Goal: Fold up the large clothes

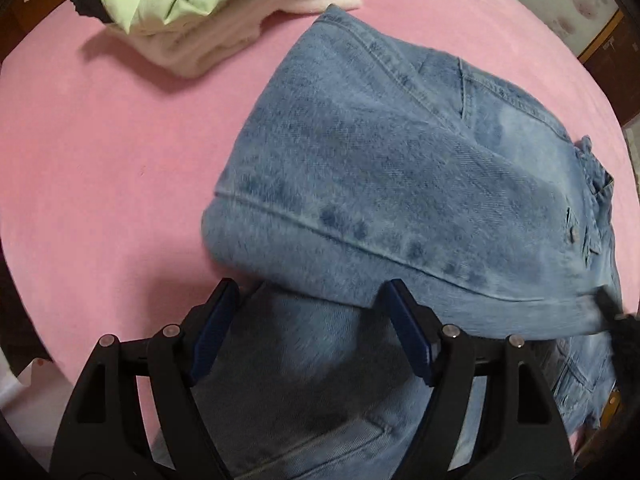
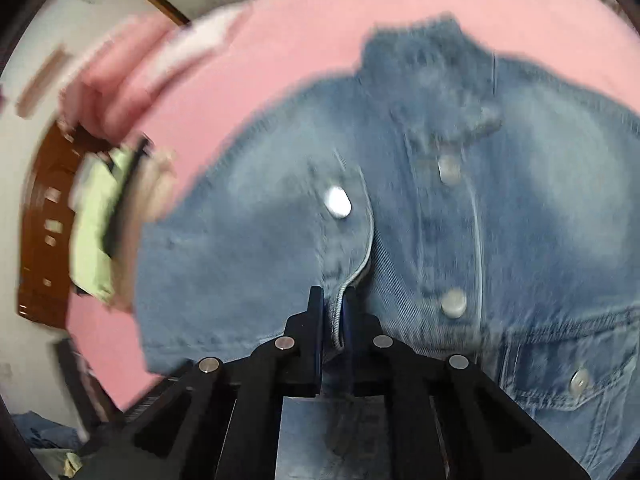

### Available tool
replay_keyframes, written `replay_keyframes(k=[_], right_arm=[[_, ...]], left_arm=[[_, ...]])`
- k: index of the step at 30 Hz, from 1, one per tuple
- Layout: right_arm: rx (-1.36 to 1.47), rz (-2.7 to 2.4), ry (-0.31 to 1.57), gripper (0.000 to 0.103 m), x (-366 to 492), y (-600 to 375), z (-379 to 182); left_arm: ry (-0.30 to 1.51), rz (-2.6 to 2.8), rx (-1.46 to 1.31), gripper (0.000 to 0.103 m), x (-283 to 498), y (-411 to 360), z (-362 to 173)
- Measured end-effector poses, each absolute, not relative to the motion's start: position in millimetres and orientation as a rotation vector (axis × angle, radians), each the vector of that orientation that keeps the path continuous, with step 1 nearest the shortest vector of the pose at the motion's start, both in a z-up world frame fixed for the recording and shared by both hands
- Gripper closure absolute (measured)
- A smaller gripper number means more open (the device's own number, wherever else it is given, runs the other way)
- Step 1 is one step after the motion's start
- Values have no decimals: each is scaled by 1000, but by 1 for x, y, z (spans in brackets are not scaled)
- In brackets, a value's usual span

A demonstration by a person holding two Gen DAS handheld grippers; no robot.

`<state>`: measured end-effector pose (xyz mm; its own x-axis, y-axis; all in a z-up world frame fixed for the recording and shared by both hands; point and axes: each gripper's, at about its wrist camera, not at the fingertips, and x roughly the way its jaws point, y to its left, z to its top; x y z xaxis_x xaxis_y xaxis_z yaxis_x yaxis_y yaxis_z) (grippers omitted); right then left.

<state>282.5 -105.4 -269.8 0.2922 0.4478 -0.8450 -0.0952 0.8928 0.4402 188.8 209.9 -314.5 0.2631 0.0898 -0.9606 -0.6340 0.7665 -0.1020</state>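
Observation:
A blue denim jacket (image 1: 400, 168) lies on the pink bed cover (image 1: 100, 168), one part folded over the rest. My left gripper (image 1: 308, 292) is open, its blue-padded fingers (image 1: 404, 320) spread above the jacket's near edge, holding nothing. In the right wrist view the jacket (image 2: 540, 208) shows its buttoned front, collar at the top, a chest pocket at the lower right. My right gripper (image 2: 334, 300) is shut on a seamed edge of the jacket. This view is blurred by motion.
A pile of folded clothes (image 1: 192, 4), light green on top of white and cream, sits at the far left of the bed; it also shows in the right wrist view (image 2: 100, 224). Brown wooden furniture (image 2: 44, 216) and floor lie beyond the bed's edge.

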Motion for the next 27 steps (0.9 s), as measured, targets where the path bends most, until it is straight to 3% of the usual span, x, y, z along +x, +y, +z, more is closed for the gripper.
replay_keyframes(k=[1,7,12,18,24,26,27], right_arm=[[337,379,1192,101,283,-109,-257],[283,371,975,101,286,-132,-182],[192,258,930,101,302,-157,-162],[119,-41,975,103,306,-226,-189],[417,-52,1209,102,302,-287,-244],[529,23,1273,98,300,-286,-261],[576,63,1319,83,299,-282,-273]], left_arm=[[1201,520,-530,30,189,209,-311],[1157,473,-544,29,192,208,-307],[1141,394,-559,24,192,208,-306],[1177,409,-543,24,197,214,-313],[1185,357,-579,24,187,223,-312],[1200,350,-583,24,182,223,-309],[1209,341,-590,24,180,224,-309]])
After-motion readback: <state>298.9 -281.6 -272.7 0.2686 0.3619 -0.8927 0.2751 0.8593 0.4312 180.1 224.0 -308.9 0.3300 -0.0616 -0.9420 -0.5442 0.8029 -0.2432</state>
